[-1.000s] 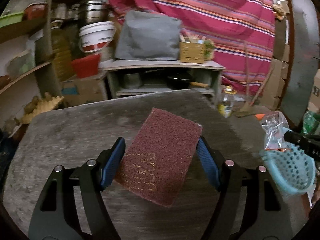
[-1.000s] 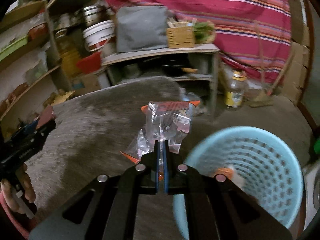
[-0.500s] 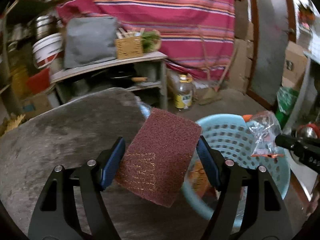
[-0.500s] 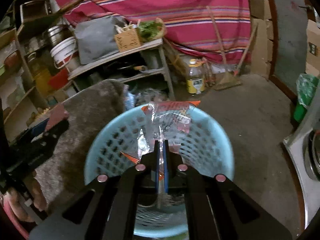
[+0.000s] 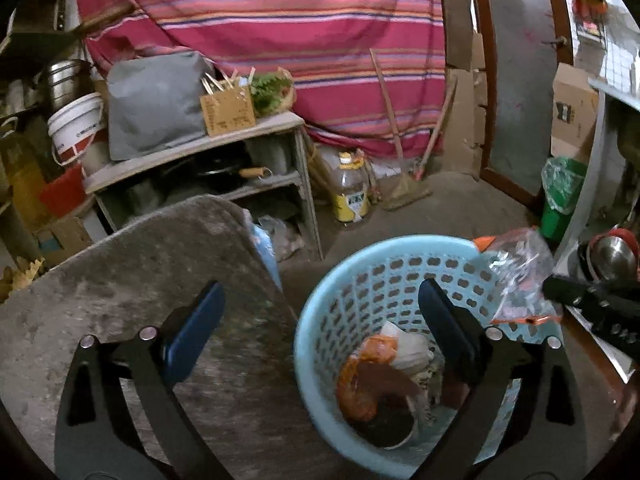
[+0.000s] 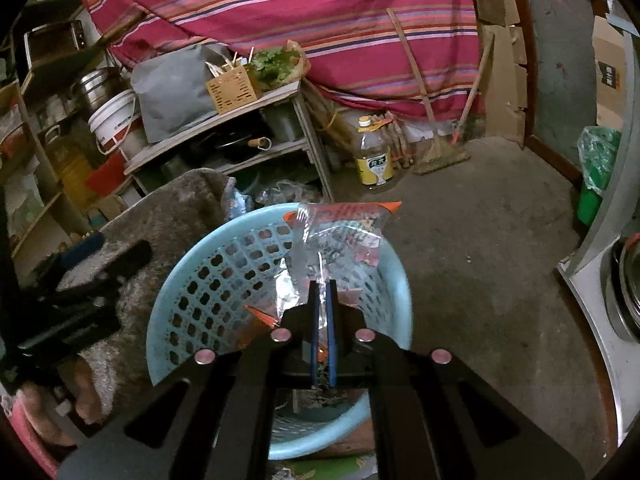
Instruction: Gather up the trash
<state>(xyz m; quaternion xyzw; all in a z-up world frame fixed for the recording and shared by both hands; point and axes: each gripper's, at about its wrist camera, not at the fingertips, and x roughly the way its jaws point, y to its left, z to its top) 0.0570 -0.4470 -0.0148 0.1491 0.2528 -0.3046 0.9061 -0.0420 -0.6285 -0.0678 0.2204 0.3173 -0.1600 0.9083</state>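
Note:
A light blue perforated basket [image 5: 328, 300] stands on the floor beside the grey table [image 5: 120, 272]; it also shows in the right wrist view [image 6: 192, 292]. My left gripper [image 5: 320, 316] is open and empty over the basket's left rim. The maroon scouring pad [image 5: 390, 378] lies inside the basket on orange and white trash [image 5: 360, 384]. My right gripper [image 6: 320, 284] is shut on a clear plastic wrapper with orange print [image 6: 340, 236] and holds it above the basket. The wrapper shows at the right in the left wrist view [image 5: 520, 272].
A shelf unit [image 5: 200, 160] with a bucket, a grey bag and a box stands behind the table. An oil bottle [image 5: 352, 192] and a broom [image 5: 404, 192] are on the floor by a striped cloth. A green bin [image 5: 560, 200] is at the right.
My left gripper opened and the maroon pad dropped into the basket. Both grippers moved right from the table to the basket, the right one still holding the wrapper.

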